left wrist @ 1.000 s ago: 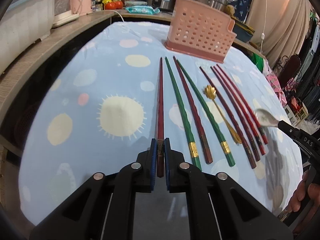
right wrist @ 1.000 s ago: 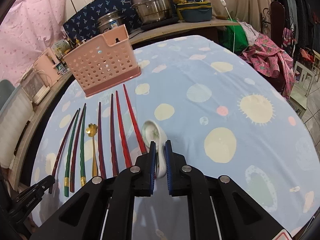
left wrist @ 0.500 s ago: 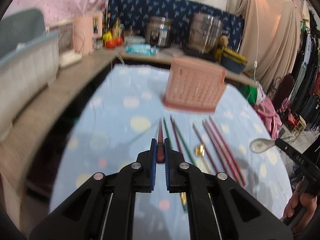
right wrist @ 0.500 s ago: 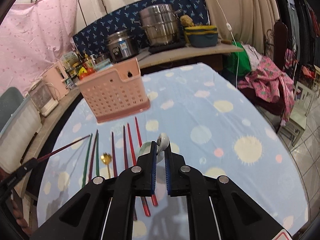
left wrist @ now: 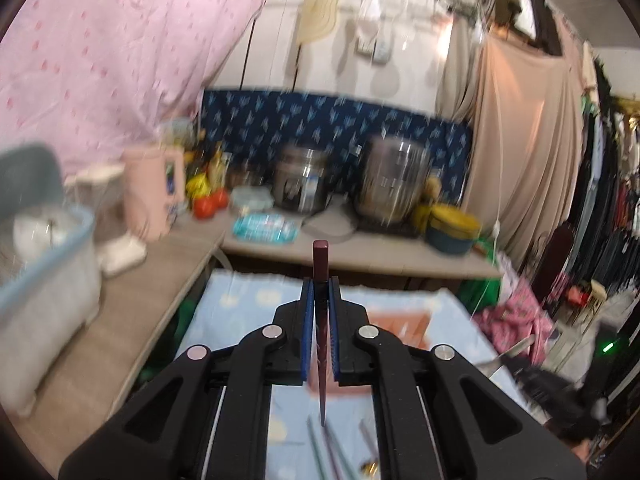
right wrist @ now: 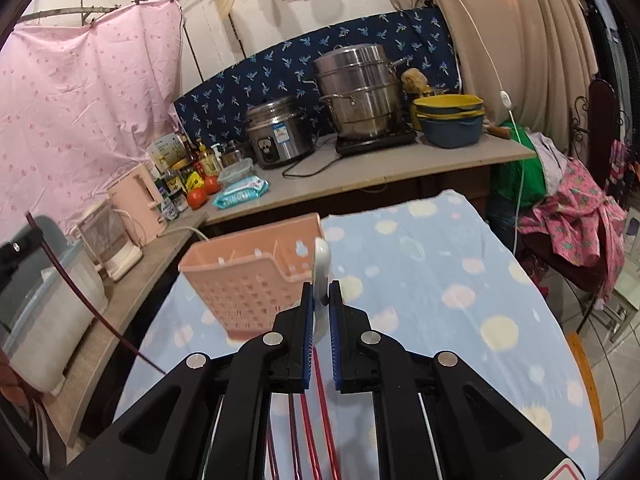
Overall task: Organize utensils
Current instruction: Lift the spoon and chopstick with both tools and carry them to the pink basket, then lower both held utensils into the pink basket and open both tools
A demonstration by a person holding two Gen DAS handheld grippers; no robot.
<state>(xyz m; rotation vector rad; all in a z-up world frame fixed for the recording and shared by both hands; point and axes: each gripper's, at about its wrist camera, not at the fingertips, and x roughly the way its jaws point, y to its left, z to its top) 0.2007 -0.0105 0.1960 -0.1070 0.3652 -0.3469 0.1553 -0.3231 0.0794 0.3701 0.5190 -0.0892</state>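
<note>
My left gripper (left wrist: 320, 284) is shut on a dark red chopstick (left wrist: 321, 264), held steeply with its thick end up and its thin tip hanging above the table. Behind the fingers, the pink perforated basket (left wrist: 404, 320) shows blurred. Several chopsticks (left wrist: 320, 452) lie on the blue spotted cloth below. My right gripper (right wrist: 321, 288) is shut on a white spoon (right wrist: 322, 260), raised just right of the pink basket (right wrist: 248, 280). Red chopsticks (right wrist: 310, 420) lie under it. In the right wrist view the left gripper (right wrist: 16, 248) appears at far left with its dark red chopstick (right wrist: 76, 296).
A counter (right wrist: 360, 172) behind the table carries a rice cooker (right wrist: 278, 134), a steel steamer (right wrist: 358, 96), stacked bowls (right wrist: 450, 118), tomatoes and bottles. A pink kettle (right wrist: 138, 200) and a plastic bin (right wrist: 52, 312) stand on the left. Clothes (right wrist: 576, 216) pile on a chair at right.
Both grippers have risen from the table, the left with the dark red chopstick and the right with the white spoon. The chopstick now hangs steeply. The right gripper is closer to the basket.
</note>
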